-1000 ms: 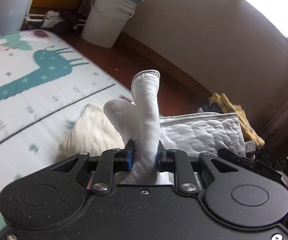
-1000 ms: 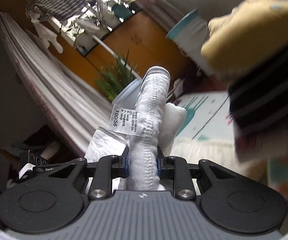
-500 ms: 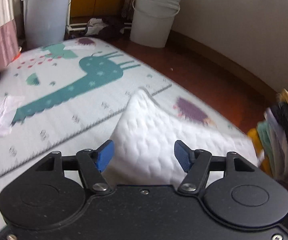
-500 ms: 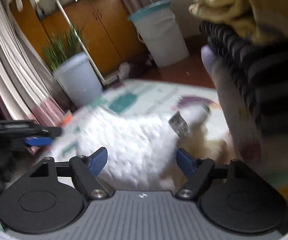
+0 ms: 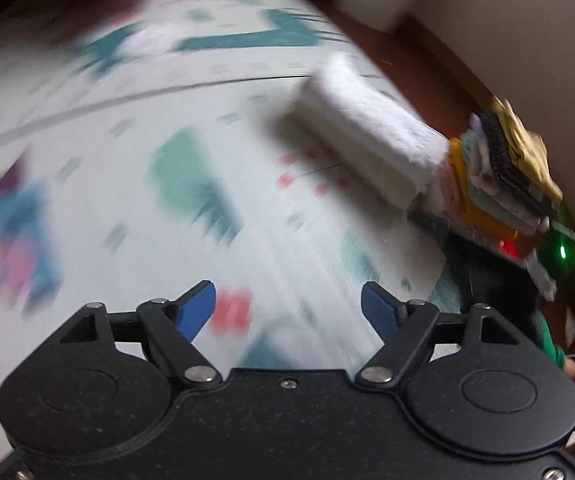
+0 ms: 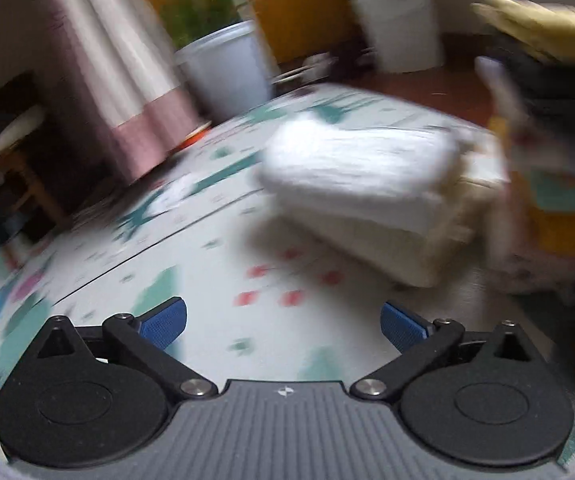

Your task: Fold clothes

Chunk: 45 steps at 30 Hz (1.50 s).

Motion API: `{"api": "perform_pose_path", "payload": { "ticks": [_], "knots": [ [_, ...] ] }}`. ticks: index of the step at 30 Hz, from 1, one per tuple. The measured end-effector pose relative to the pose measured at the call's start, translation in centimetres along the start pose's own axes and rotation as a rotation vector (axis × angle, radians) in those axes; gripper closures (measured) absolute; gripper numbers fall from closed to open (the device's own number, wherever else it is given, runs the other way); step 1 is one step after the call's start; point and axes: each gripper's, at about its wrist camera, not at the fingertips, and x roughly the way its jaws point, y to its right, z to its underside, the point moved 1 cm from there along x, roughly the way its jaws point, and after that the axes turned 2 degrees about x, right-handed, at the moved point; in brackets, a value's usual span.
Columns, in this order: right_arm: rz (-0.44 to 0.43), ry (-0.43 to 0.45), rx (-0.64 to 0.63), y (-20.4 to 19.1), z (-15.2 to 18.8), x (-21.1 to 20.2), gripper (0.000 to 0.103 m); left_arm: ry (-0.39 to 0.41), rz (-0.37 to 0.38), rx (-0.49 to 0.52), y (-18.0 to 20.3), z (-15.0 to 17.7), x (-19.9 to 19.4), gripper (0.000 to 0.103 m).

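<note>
A folded white quilted garment (image 5: 367, 136) lies on the patterned play mat (image 5: 167, 200), on top of a cream folded piece, next to a stack of folded clothes (image 5: 503, 176). It also shows in the right wrist view (image 6: 363, 172), with the cream piece (image 6: 399, 248) under it and the stack (image 6: 559, 160) at the right. My left gripper (image 5: 287, 312) is open and empty, held back over the mat. My right gripper (image 6: 283, 328) is open and empty, short of the garment. Both views are motion-blurred.
White buckets (image 6: 395, 20) and a potted plant (image 6: 227, 68) stand beyond the mat on the wooden floor. A pink-edged curtain (image 6: 143, 120) hangs at the left. A wall (image 5: 527, 40) runs behind the stack.
Both grippers held the white garment a second ago, then opened and let it go onto the pile. Both have since pulled back from it over the mat.
</note>
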Motion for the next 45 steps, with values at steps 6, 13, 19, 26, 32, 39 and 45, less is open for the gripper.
{"api": "perform_pose_path", "payload": {
  "ticks": [6,13,19,26,32,39,45],
  "knots": [
    [-0.252,0.057,-0.387,-12.1,-6.8,-7.1,0.000,0.066,-0.227,-0.199,-0.6,8.1,-11.9,0.005],
    [-0.420,-0.164,-0.406,-21.1,-14.1,-16.1,0.000,0.065,-0.393,-0.370,-2.1,13.0,-18.0,0.000],
    [-0.352,-0.211,-0.287,-25.4,-9.9,-24.8,0.000,0.142,-0.356,-0.359,-0.5,14.3,-20.9,0.000],
    [-0.282,-0.313,-0.311,-24.6,0.6,-27.2,0.000,0.137,-0.454,-0.307,1.4,15.3,-20.4,0.000],
    [-0.220,-0.362,-0.333,-23.9,4.0,-26.5,0.000,0.142,-0.500,-0.227,2.7,16.0,-20.0,0.000],
    [-0.147,-0.340,-0.394,-24.4,5.3,-26.7,0.000,0.150,-0.437,-0.273,2.9,16.9,-20.1,0.000],
    [-0.110,-0.350,-0.407,-24.4,6.3,-26.5,0.000,0.145,-0.434,-0.246,3.7,17.2,-19.3,0.000]
  ]
}}
